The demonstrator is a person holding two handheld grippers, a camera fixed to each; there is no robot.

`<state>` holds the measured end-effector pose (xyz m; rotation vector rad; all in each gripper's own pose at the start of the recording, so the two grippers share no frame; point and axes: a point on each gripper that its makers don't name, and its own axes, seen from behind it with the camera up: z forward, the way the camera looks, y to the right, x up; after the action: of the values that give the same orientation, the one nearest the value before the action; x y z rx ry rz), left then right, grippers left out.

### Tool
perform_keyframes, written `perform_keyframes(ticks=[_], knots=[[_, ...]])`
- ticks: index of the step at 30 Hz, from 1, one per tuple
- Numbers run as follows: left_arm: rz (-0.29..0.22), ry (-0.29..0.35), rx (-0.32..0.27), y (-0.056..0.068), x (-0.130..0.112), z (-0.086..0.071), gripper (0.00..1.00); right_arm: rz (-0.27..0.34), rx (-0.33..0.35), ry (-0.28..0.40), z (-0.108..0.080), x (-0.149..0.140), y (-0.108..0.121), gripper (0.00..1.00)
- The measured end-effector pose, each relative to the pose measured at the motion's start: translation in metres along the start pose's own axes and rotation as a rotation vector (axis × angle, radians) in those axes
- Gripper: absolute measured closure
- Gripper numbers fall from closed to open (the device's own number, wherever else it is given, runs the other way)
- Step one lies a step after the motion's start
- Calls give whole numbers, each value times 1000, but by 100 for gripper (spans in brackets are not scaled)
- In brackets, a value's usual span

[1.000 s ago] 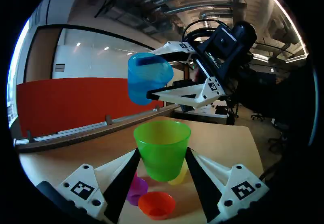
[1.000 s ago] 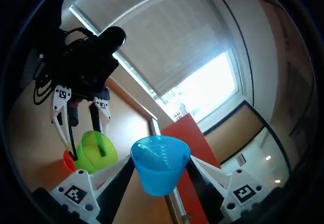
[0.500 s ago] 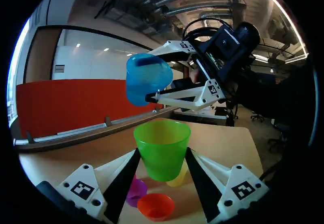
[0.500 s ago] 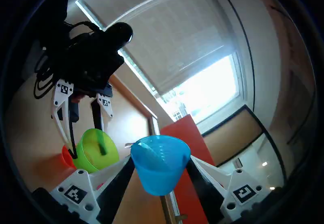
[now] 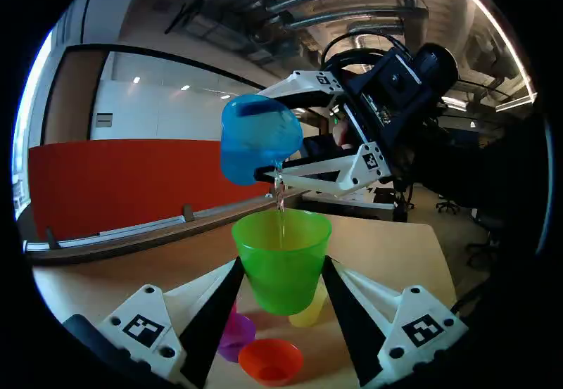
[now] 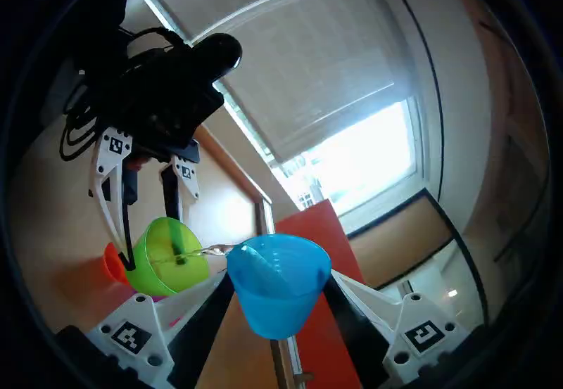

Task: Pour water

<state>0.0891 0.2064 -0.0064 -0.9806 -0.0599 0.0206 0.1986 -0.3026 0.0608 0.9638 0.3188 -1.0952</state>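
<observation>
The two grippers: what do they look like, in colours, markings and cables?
Both the left gripper and right gripper have white fingers with black inner pads and a square black-and-white marker on each finger. Each body is black, with a round camera lens and looping black cables.

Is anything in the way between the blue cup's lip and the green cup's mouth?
Nothing visible. The tilted blue cup hangs right above the green cup, and a thin stream of water falls through open air into its mouth.
</observation>
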Motion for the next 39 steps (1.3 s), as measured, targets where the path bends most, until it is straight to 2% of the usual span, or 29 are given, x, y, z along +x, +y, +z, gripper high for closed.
perform_keyframes(ticks=[39], knots=[[10, 21, 6, 1, 7, -3, 21, -63, -18, -11, 0, 3, 11, 11]])
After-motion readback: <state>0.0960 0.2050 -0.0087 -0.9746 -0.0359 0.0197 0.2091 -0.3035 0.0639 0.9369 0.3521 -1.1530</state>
